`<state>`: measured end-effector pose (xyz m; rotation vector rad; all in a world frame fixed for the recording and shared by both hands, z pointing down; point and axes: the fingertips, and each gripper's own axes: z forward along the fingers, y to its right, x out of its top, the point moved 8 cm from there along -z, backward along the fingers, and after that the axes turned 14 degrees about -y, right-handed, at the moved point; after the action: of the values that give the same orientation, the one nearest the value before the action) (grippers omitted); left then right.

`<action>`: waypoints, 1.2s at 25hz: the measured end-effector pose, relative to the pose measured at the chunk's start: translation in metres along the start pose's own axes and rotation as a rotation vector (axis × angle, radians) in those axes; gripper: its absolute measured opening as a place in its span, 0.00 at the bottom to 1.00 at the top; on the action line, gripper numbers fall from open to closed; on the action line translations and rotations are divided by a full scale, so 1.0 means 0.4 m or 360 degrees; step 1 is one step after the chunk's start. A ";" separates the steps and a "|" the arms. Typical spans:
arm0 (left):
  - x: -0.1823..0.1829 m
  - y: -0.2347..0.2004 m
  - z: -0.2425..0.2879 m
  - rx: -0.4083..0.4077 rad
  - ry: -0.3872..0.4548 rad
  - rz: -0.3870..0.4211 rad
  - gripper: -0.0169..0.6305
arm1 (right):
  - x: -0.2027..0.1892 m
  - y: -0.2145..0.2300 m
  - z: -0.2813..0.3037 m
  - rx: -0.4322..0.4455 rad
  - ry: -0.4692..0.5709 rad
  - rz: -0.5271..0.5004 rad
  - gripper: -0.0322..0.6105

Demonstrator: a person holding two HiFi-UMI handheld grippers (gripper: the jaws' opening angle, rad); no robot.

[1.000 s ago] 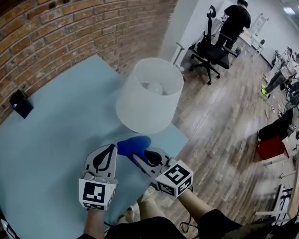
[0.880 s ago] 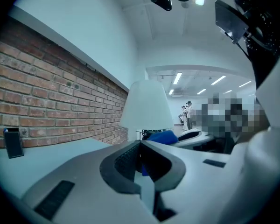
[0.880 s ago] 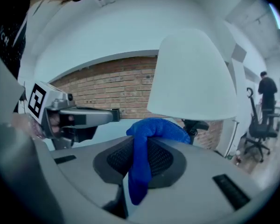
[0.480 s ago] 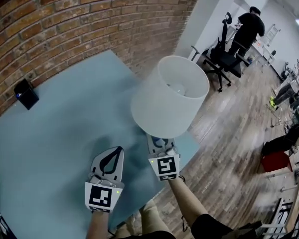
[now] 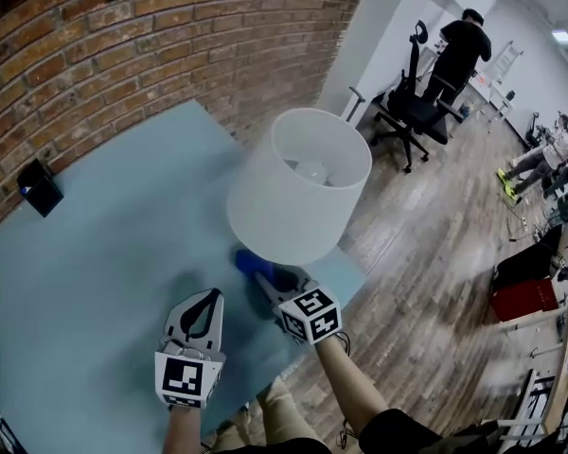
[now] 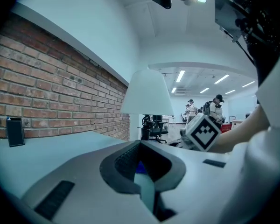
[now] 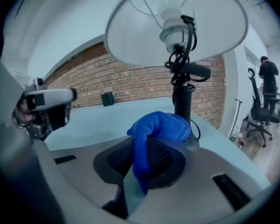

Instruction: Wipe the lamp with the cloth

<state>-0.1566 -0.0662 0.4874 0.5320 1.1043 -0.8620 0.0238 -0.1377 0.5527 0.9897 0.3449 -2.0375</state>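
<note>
Lamp point(image 5: 298, 185), near the table's point(image 5: 95, 253) right edge: blue cloth point(image 7: 161, 127), clamped in the right gripper point(image 7: 144, 171), now brought under the shade point(image 7: 177, 27) close to the stem point(image 7: 183, 101), so wiping looks imminent; left gripper point(image 5: 204, 301) closed, empty.

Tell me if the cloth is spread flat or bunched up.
Bunched up: the blue cloth sits as a wad pinched in the right tongs.
</note>
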 end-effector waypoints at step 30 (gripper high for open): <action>0.078 0.074 0.124 0.0191 -0.0111 -0.0089 0.04 | 0.009 0.419 -0.215 0.0666 0.0267 -0.0061 0.15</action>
<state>-0.0995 -0.0967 0.4763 0.5684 1.0124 -0.9929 0.1977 -0.1969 0.5109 1.4214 0.0200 -2.1118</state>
